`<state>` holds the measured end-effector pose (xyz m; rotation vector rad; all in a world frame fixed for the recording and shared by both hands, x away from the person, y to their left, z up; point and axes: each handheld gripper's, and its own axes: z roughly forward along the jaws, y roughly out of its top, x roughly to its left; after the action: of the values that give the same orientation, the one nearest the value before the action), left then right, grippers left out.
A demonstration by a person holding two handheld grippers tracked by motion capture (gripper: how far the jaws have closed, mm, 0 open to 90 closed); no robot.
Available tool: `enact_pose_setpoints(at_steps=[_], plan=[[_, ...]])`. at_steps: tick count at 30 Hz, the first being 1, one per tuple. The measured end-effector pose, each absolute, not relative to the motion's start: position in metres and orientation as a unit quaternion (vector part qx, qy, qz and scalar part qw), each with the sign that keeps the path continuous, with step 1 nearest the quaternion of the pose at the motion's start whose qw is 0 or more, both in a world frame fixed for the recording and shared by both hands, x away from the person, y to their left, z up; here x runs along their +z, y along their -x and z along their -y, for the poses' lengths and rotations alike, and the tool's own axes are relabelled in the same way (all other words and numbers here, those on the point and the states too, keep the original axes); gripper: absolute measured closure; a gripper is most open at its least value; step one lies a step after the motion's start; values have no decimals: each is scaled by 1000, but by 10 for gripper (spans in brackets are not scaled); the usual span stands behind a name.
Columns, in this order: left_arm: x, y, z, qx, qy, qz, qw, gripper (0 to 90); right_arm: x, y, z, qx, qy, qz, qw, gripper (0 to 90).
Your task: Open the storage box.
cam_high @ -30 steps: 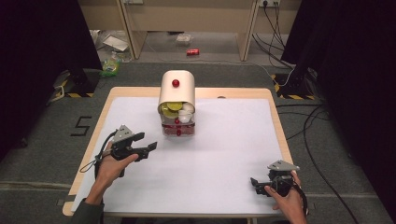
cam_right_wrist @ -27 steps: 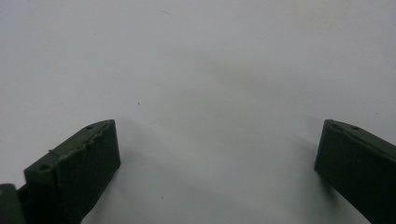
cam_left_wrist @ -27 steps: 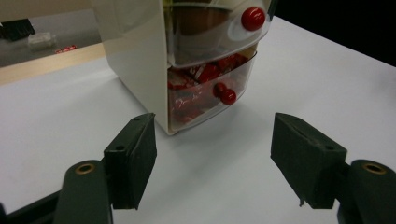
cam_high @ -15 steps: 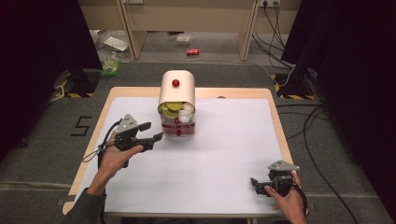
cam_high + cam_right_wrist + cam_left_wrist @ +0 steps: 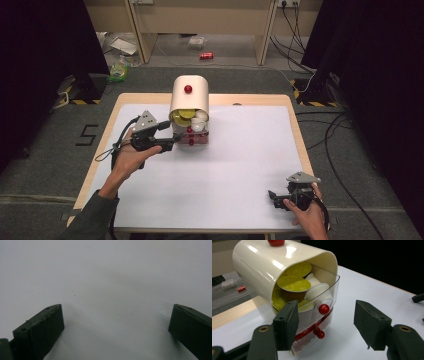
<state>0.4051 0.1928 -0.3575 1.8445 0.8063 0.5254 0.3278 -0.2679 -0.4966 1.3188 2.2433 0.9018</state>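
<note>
the cream plastic holder [image 5: 189, 98], rounded on top like a bread bin with a red knob [image 5: 188, 89] on it, stands at the far middle of the white table [image 5: 240, 150], whose wooden rim shows at the edges. its open front shows two clear curved drawers [image 5: 329, 300], each with a small glossy red ball handle [image 5: 323, 309]. the upper drawer is packed with little cups [image 5: 294, 287]: some have flat yellow-green foil lids, one has a brown body, others are white. the lower drawer seems to hold red packets, though the clear plastic blurs them.

the left gripper [image 5: 170, 145] is just beside the holder's left front, raised off the table. its jaws have just been closing; they now stand fairly narrow with nothing between them, the matte black ribbed pads [image 5: 287, 325] framing the drawer handles from a short way off.

the right gripper [image 5: 276, 196] rests low at the near right corner, well apart from the holder, its jaws wide over smooth bare table.
</note>
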Motion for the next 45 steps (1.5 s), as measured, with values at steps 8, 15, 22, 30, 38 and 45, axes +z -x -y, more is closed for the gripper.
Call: enact_pose_setpoints(at_steps=[8, 15, 22, 30, 38, 45], plan=[[-358, -418, -183, 222, -769, -334, 498, 372, -497, -328, 268, 322, -470, -799, 193, 3], [-365, -432, -177, 222, -772, -341, 489, 380, -497, -328, 268, 322, -470, -799, 193, 3], [-368, -435, -174, 223, -776, -341, 483, 383, -497, -328, 268, 322, -470, -799, 193, 3], [-367, -434, -172, 225, -781, -338, 474, 386, -497, -328, 268, 322, -470, -799, 193, 3], [-365, -426, -172, 230, -783, -331, 473, 390, -497, -328, 268, 322, -470, -799, 193, 3], [-364, -427, -172, 226, -785, -332, 473, 391, -497, -328, 268, 322, -470, -799, 193, 2]])
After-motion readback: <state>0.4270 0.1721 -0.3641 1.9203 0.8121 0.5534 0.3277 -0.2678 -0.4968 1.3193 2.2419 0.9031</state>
